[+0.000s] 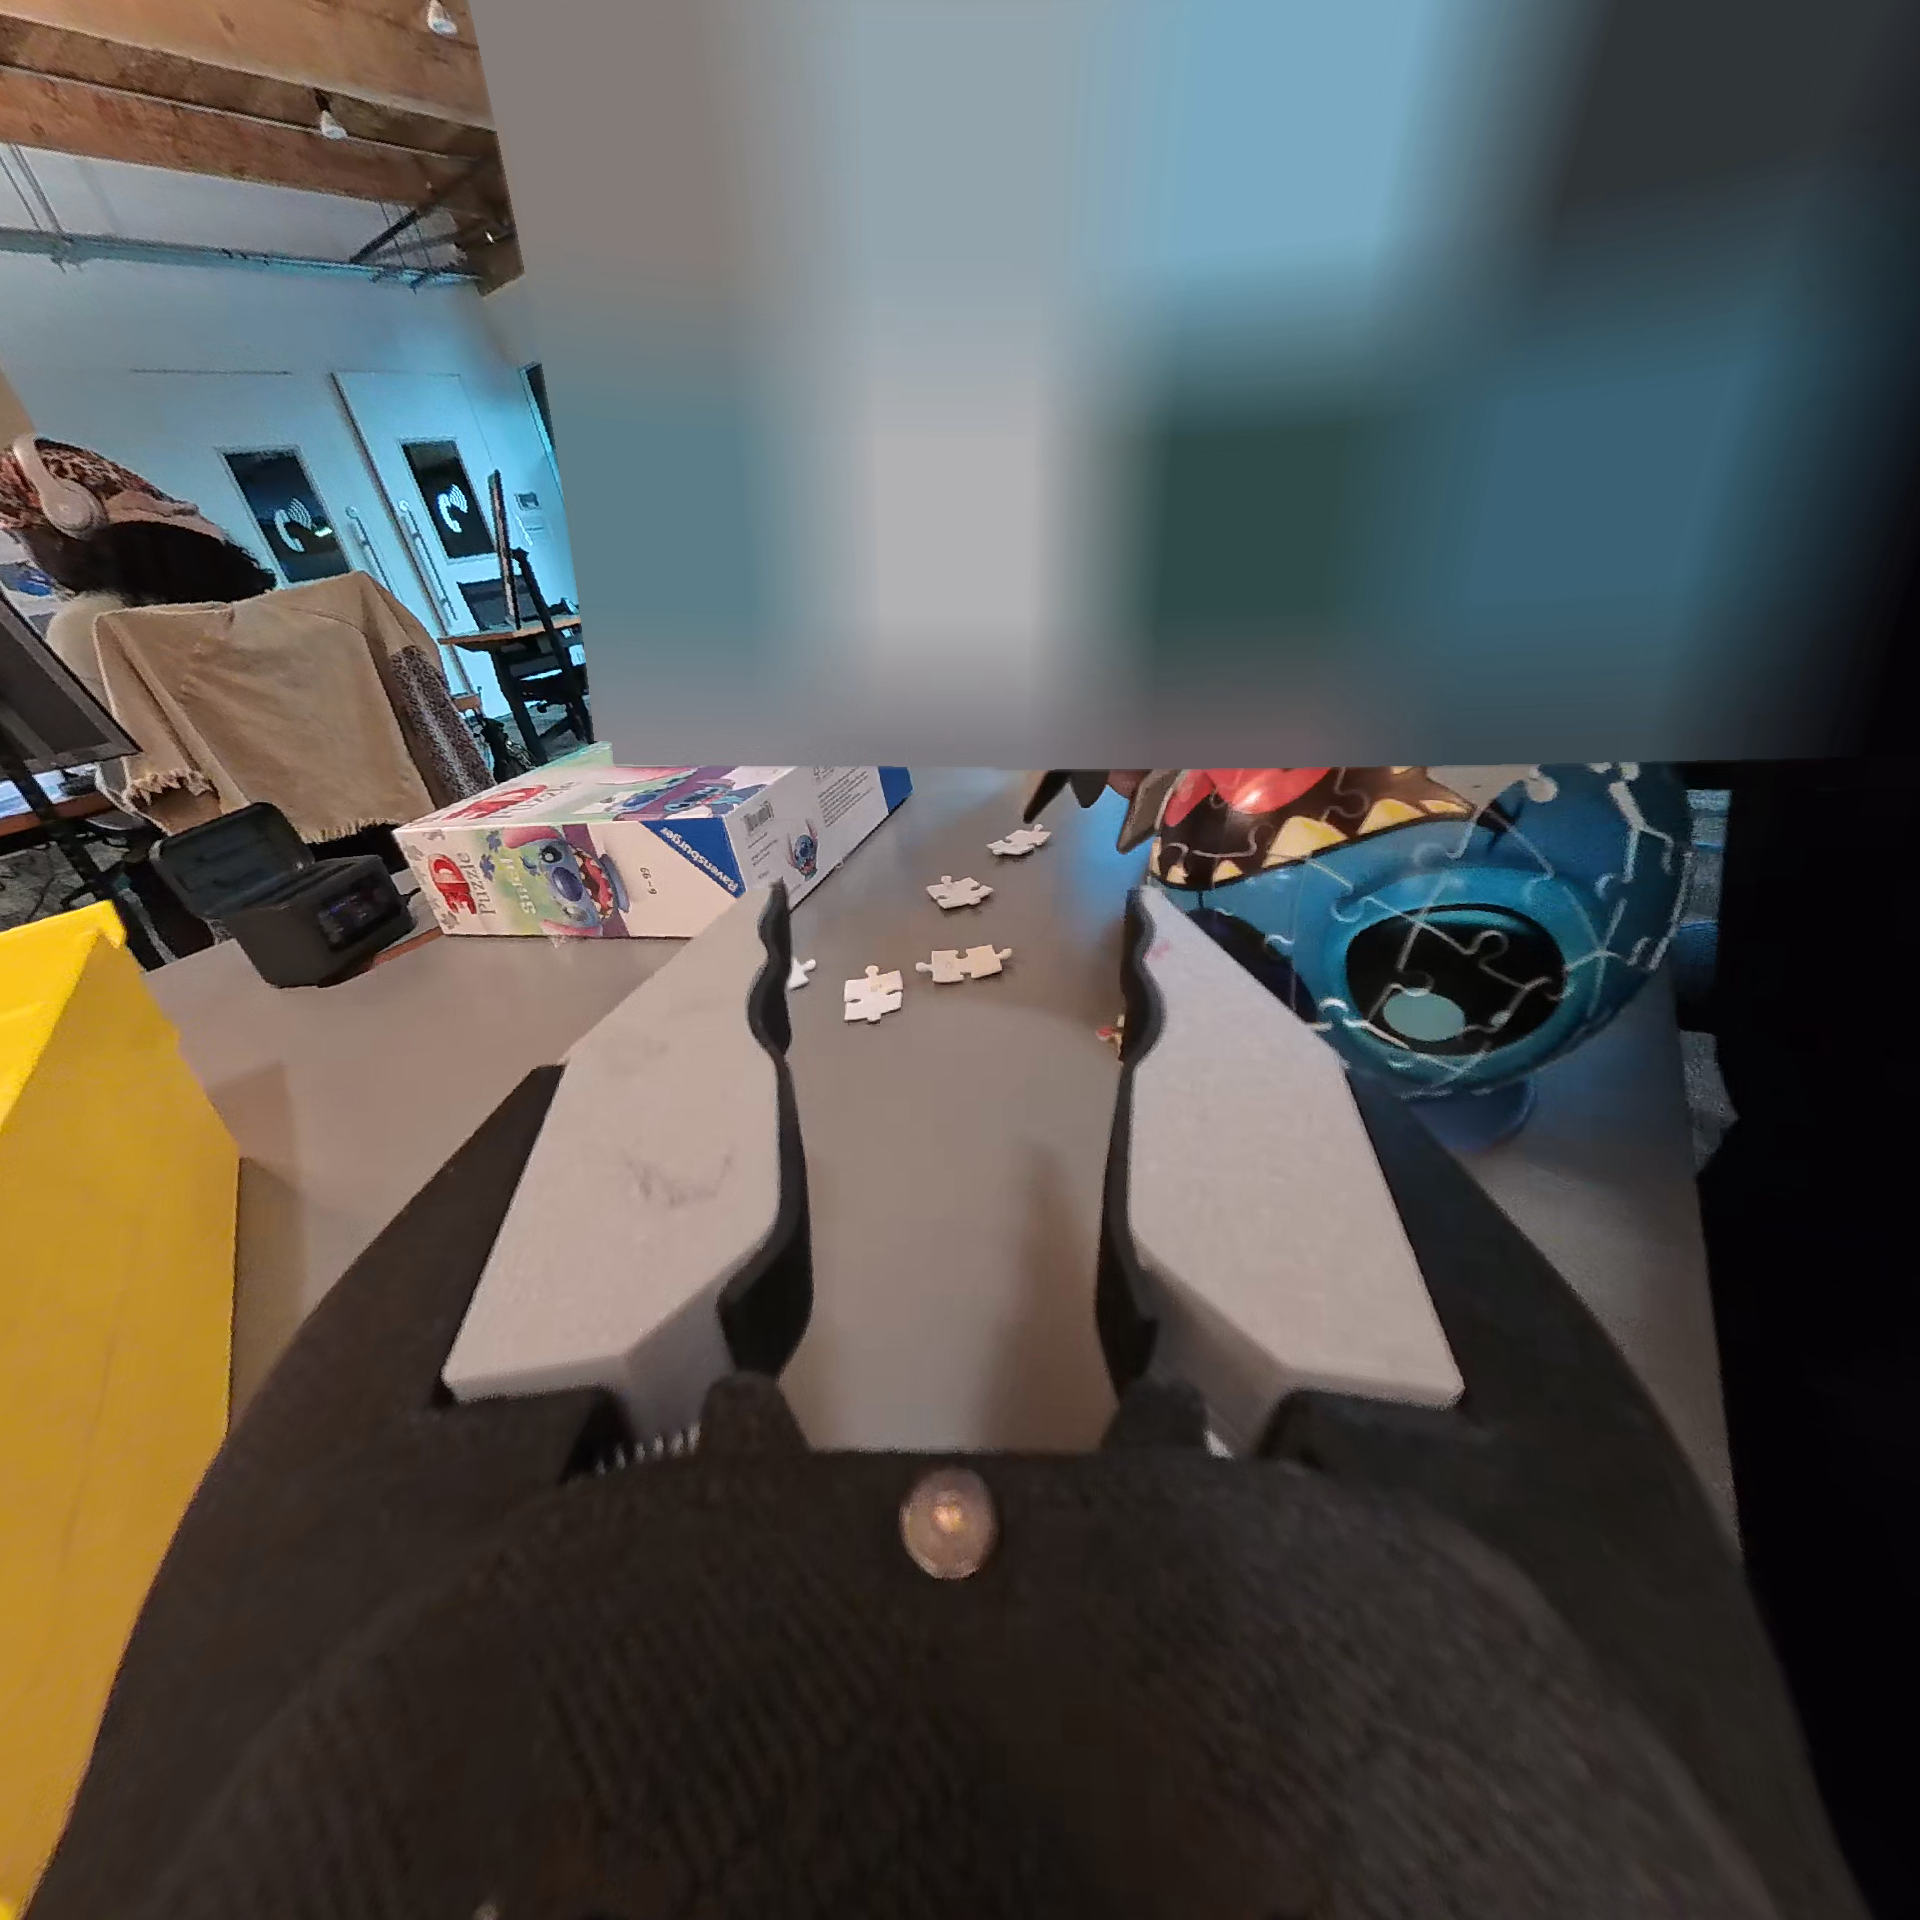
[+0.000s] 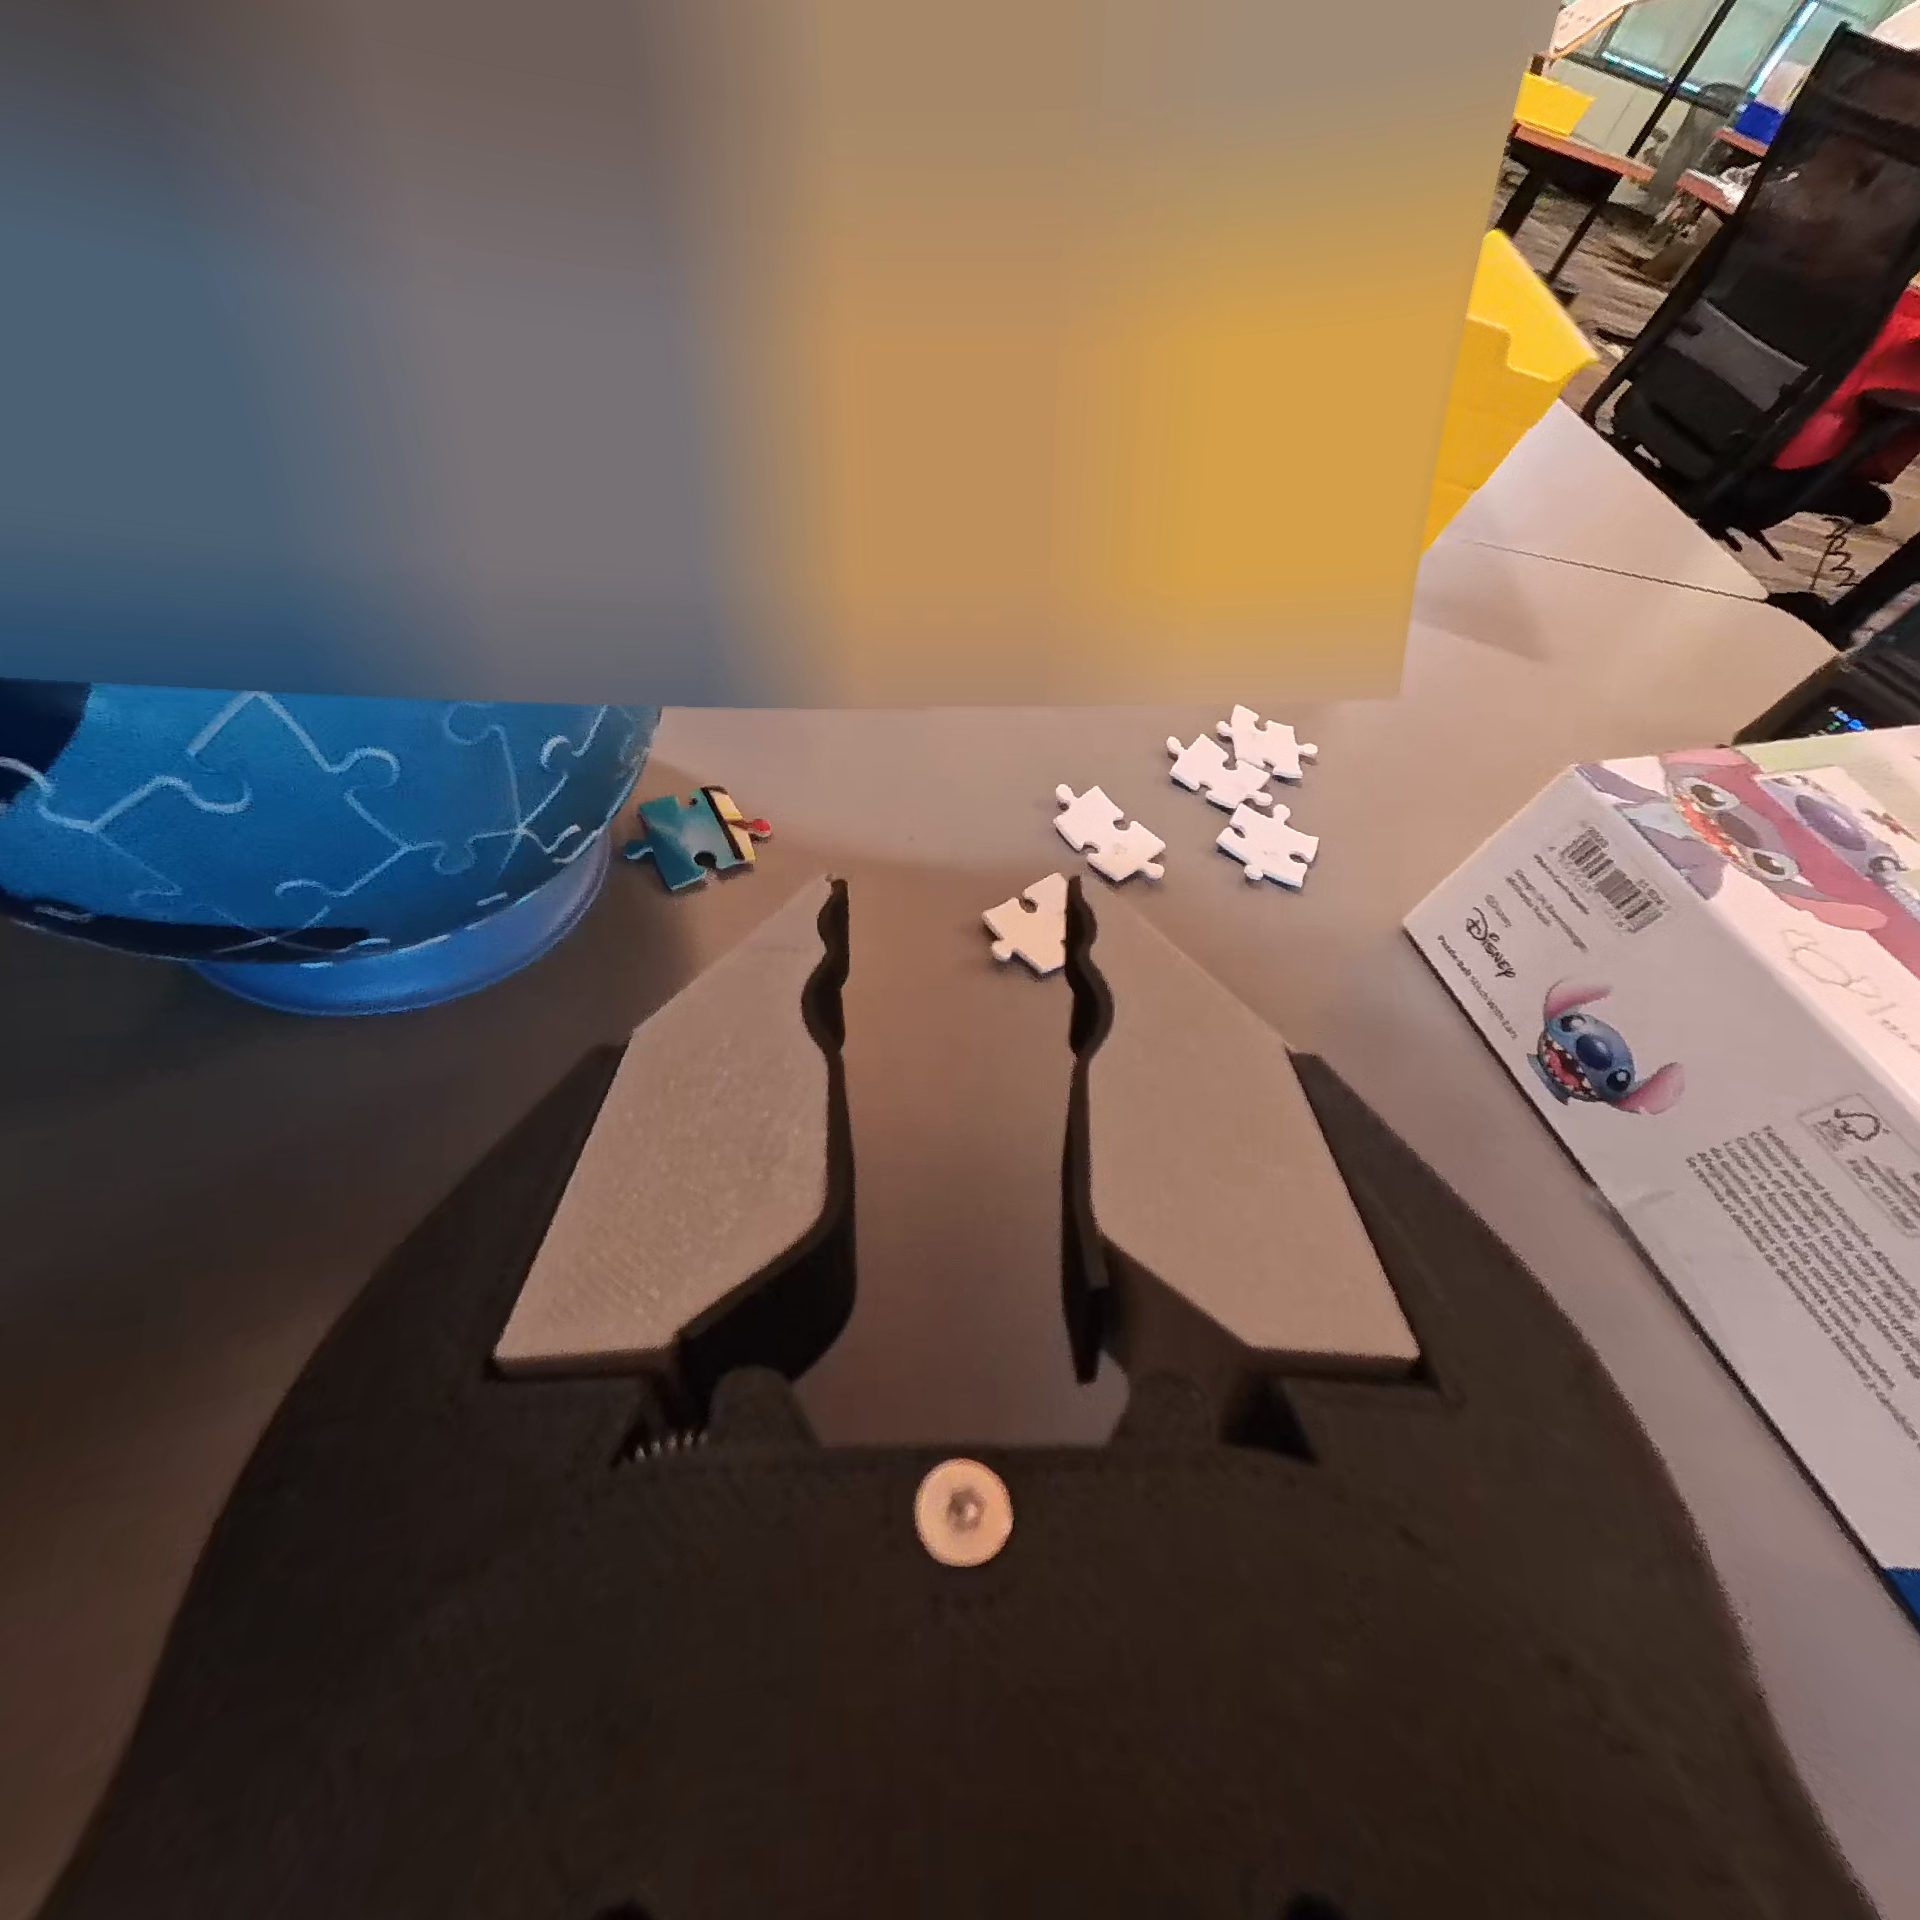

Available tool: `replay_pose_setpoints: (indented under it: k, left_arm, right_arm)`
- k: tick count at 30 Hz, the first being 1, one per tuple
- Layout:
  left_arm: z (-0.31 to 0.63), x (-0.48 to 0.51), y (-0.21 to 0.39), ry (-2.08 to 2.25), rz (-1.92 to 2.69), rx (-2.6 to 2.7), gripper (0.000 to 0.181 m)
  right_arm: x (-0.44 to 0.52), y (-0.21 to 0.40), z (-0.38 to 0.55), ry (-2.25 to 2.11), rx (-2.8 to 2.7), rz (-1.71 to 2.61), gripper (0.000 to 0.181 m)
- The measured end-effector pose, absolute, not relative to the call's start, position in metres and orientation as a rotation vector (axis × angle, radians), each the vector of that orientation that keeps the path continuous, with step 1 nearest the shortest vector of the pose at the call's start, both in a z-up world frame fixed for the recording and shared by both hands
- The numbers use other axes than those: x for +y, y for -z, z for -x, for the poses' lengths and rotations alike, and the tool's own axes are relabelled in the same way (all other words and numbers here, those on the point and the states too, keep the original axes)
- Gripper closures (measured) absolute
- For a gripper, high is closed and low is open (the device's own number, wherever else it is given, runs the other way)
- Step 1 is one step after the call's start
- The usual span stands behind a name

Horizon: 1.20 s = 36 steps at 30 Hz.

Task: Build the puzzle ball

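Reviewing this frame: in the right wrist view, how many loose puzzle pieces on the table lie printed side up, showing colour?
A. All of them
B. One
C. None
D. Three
B. Only the teal piece beside the puzzle ball's base shows its print; the other loose pieces, such as the white piece, lie blank side up on the table.

Six loose pieces (image 2: pixel 1109 832), one ball (image 2: pixel 312 821)
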<state>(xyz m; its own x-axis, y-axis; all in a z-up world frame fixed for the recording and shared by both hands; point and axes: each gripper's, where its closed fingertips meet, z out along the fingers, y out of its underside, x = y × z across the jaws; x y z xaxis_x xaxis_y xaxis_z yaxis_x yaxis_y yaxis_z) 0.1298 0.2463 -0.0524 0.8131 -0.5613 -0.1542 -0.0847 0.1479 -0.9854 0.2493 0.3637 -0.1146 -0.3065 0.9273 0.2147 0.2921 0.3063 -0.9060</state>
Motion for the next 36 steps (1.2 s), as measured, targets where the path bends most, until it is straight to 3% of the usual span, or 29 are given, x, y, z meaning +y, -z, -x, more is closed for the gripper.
replay_pose_setpoints:
  k: [21, 36]
  left_arm:
    - [-0.130, 0.249, 0.055, 0.392, 1.425, 0.570, 0.121]
    - [-0.129, 0.249, 0.053, 0.388, 1.414, 0.563, 0.123]
  right_arm:
    - [0.342, 0.123, -0.242, -1.112, -1.929, 1.056, 0.147]
    - [0.289, 0.167, -0.214, -1.090, -2.495, 0.772, 0.146]
